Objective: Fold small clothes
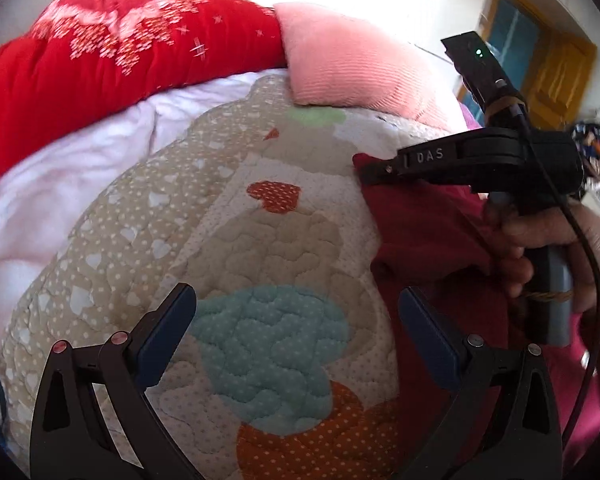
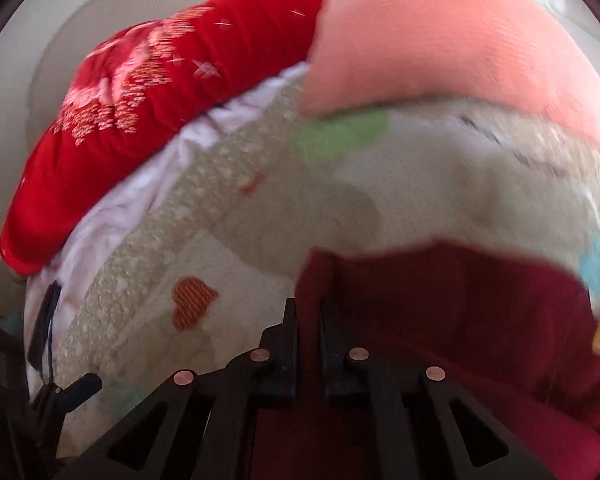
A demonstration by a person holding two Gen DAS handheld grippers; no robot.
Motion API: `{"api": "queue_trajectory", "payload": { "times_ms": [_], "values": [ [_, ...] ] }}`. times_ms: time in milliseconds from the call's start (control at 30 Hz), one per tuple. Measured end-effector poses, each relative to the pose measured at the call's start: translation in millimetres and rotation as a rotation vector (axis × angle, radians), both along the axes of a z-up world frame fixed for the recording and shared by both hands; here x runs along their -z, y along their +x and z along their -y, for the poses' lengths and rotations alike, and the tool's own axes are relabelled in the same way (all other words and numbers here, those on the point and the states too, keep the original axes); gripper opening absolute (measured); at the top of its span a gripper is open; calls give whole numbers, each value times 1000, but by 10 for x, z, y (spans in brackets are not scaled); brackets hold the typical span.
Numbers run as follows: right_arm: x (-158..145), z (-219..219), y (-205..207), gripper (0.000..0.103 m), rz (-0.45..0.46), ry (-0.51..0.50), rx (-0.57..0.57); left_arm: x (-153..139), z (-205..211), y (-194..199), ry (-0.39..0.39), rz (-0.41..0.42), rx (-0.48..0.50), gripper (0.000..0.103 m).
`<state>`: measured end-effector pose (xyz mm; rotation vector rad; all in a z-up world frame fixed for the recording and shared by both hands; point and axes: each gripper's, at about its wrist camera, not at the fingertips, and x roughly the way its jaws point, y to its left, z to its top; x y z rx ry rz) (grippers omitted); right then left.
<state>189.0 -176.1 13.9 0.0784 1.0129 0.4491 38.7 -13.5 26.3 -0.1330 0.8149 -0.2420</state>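
A dark red garment [image 1: 424, 232] lies on the patchwork quilt [image 1: 260, 240] at the right. In the left wrist view my right gripper [image 1: 364, 170] reaches in from the right, its jaws pinched on the garment's upper left corner, and a person's hand [image 1: 540, 240] grips its handle. In the blurred right wrist view, the right gripper [image 2: 309, 304] has its fingers nearly together with the garment's [image 2: 440, 300] edge between them. My left gripper [image 1: 296, 294] stands wide open over the quilt's blue patch, just left of the garment, holding nothing.
A red patterned blanket [image 1: 80, 72] and a pink pillow [image 1: 340, 60] lie along the bed's far side. A white sheet [image 1: 60, 184] shows at the left beyond the quilt. A yellow-framed door [image 1: 556, 76] is at the far right.
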Motion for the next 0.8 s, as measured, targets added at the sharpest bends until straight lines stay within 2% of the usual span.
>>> {"api": "queue_trajectory", "payload": {
  "times_ms": [100, 167, 200, 267, 333, 400, 467, 533, 567, 600, 667, 733, 800],
  "values": [
    [-64, -115, 121, 8, 47, -6, 15, 14, -59, 33, -22, -14, -25, 102],
    [25, -109, 194, 11, 33, -2, 31, 31, -72, 47, -28, -28, -30, 102],
    [70, -62, 187, 11, 25, 32, 30, 31, -76, 46, -30, -29, -28, 102],
    [-8, 158, 73, 17, 29, 135, 25, 10, -89, 25, -31, -18, -31, 102],
    [-151, 437, -98, 33, 56, 172, 38, -12, -94, 18, -28, -8, -36, 102],
    [-253, 657, -236, 34, 94, 105, 61, -20, -102, 15, -32, -6, -41, 102],
    [-262, 844, -332, 35, 135, -28, 57, -37, -112, 4, -38, 2, -46, 102],
    [-128, 883, -317, 35, 104, -137, 44, -54, -109, -12, -38, 14, -44, 102],
    [-54, 884, -303, 35, 84, -160, 38, -50, -102, -2, -34, 15, -42, 102],
    [26, 880, -287, 33, 63, -168, 25, -44, -91, -1, -28, 14, -40, 102],
    [84, 816, -316, 3, 78, -212, -10, -25, -81, 14, -20, 7, -39, 102],
    [-9, 744, -382, 3, 144, -279, -25, -12, -87, 23, -23, 1, -40, 102],
    [-78, 825, -352, 3, 167, -283, 38, -3, -97, 35, -27, -3, -43, 102]
  ]
}}
